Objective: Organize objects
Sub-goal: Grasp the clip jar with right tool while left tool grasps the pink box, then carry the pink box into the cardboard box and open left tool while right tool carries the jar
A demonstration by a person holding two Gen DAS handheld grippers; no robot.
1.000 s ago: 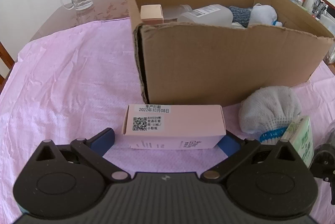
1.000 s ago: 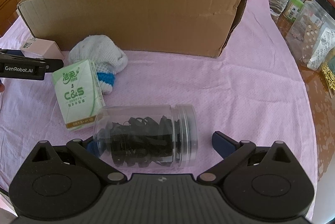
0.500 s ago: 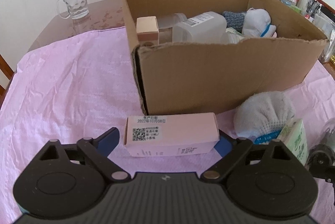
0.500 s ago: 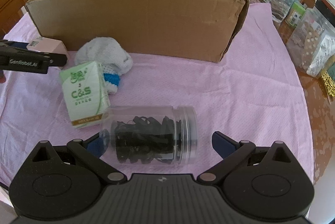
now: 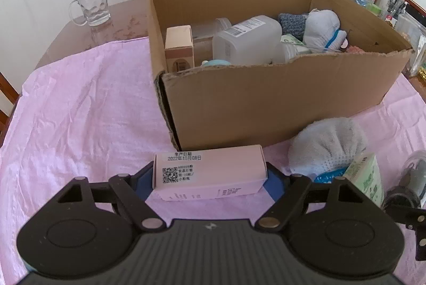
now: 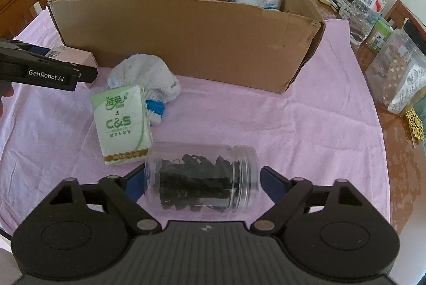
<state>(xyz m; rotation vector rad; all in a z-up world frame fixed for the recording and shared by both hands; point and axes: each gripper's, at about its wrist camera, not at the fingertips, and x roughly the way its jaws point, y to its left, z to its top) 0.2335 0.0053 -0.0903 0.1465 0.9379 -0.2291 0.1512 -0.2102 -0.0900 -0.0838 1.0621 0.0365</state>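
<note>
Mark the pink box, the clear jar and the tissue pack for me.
pink box (image 5: 213,170), left wrist view, top face.
clear jar (image 6: 197,178), right wrist view, its side wall.
tissue pack (image 6: 121,122), right wrist view, printed front.

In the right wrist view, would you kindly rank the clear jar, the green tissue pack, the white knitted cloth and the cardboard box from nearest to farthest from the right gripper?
1. Clear jar: between the closing jaws of the right gripper.
2. Green tissue pack: just beyond, to the left.
3. White knitted cloth: behind the pack.
4. Cardboard box: farthest, across the back.
</note>
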